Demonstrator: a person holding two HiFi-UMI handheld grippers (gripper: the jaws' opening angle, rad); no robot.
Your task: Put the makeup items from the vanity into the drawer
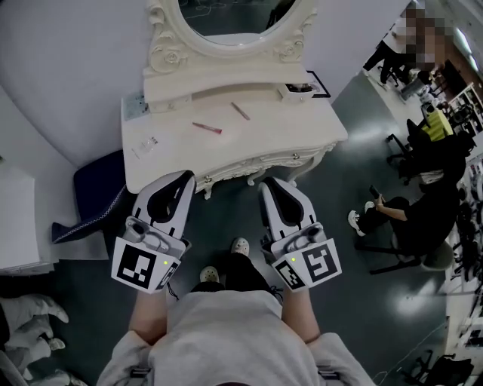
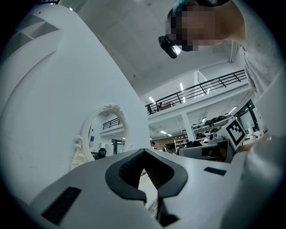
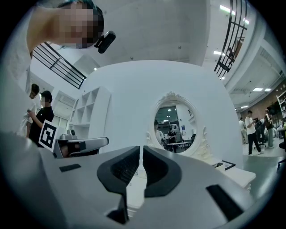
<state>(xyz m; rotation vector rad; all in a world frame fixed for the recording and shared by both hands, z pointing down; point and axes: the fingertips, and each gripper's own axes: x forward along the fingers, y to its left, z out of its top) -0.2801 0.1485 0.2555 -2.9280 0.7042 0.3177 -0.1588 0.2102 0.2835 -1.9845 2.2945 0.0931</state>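
Head view first: at the bottom of the frame the left gripper [image 1: 183,181] and right gripper [image 1: 270,184] sit side by side, just short of the white vanity's [image 1: 287,130] front edge and touching nothing. Up on the vanity top, around upper-middle, a pink pencil [image 1: 207,127] and a paler pencil [image 1: 240,111] lie apart from each other, below the mirror [image 1: 226,19].

Left gripper view: the jaw tips meet, with nothing between them.

Right gripper view: the jaws are pretty much together, just a thin slit, empty too.
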